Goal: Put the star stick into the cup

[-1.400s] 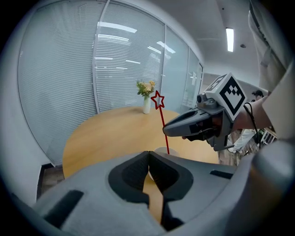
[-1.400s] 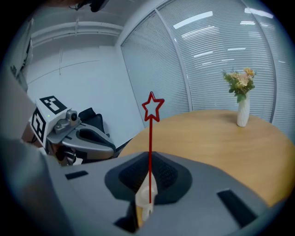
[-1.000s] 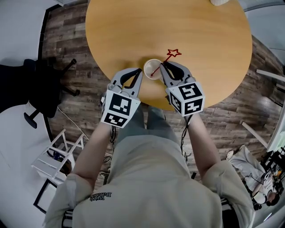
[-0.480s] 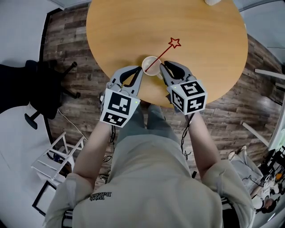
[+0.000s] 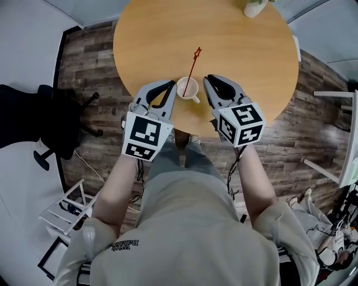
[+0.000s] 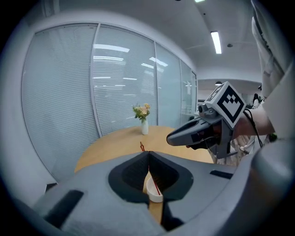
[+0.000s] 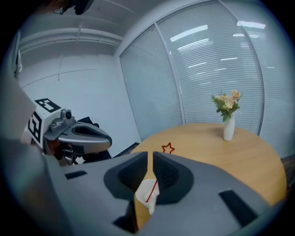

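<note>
A white cup [image 5: 188,88] stands on the round wooden table [image 5: 240,50] near its front edge. The red star stick [image 5: 191,71] stands in the cup, leaning away from me with its star at the top. My left gripper [image 5: 171,84] sits just left of the cup, jaws shut and empty. Just right of the cup is my right gripper [image 5: 207,79], its jaws a narrow gap apart with nothing between them. Past the closed left jaws [image 6: 148,152] I see the cup [image 6: 154,191]. The cup [image 7: 146,193] and the star [image 7: 168,148] show beyond the right gripper [image 7: 150,155].
A white vase with flowers [image 5: 254,6] stands at the table's far edge. A black office chair [image 5: 50,117] is on the floor to the left, and a white rack [image 5: 72,204] lies lower left. A person's legs are below the table edge.
The right gripper held the stick over the cup a second ago. It has let go, and the stick now rests in the cup. Both grippers have drawn slightly back.
</note>
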`<act>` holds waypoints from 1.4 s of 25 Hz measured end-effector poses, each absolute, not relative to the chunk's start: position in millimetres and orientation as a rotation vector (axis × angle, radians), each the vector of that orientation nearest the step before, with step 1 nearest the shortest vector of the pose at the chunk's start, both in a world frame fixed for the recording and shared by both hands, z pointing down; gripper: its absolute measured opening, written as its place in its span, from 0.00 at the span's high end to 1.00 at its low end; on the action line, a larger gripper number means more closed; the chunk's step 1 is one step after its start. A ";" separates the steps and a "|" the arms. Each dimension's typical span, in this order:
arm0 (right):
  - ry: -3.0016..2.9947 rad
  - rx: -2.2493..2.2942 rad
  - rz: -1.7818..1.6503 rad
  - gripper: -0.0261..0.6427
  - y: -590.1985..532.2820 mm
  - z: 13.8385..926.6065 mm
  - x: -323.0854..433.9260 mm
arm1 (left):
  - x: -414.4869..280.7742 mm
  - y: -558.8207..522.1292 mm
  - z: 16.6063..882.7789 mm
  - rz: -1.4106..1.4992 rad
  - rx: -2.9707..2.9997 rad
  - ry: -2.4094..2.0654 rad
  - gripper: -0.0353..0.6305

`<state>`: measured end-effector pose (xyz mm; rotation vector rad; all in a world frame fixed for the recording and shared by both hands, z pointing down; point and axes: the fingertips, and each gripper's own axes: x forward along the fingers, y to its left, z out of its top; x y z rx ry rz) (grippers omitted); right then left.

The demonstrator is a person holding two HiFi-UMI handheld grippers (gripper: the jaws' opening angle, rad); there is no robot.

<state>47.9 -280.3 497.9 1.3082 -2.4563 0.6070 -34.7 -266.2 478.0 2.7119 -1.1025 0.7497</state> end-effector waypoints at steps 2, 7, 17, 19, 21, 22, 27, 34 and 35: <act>-2.481 1.329 0.558 0.90 -281.7 476.7 52.7 | -31.2 -268.6 460.9 0.726 2.744 -1.120 0.91; -2.538 1.339 0.379 0.90 -278.0 422.9 59.3 | -26.6 -269.4 412.8 0.674 2.834 -1.158 0.91; -2.743 1.396 0.099 0.90 -247.2 293.3 57.9 | -21.0 -248.9 304.9 0.451 3.020 -1.222 0.91; -2.771 1.395 0.034 0.90 -240.7 271.0 57.4 | -23.9 -246.7 291.2 0.414 3.024 -1.244 0.91; -2.791 1.399 -0.021 0.90 -234.7 252.9 58.3 | -27.0 -243.6 280.0 0.394 3.033 -1.260 0.91; -2.799 1.402 -0.043 0.90 -231.5 245.6 58.5 | -28.9 -241.3 274.7 0.384 3.039 -1.267 0.91; -2.830 1.387 -0.097 0.90 -216.5 226.5 55.0 | -38.3 -226.8 254.8 0.340 3.064 -1.294 0.92; -2.852 1.330 -0.126 0.90 -202.6 223.8 47.4 | -46.9 -211.8 248.8 0.313 3.054 -1.303 0.91; -2.850 1.322 -0.120 0.90 -201.6 226.7 46.3 | -48.5 -209.9 250.9 0.316 3.045 -1.302 0.91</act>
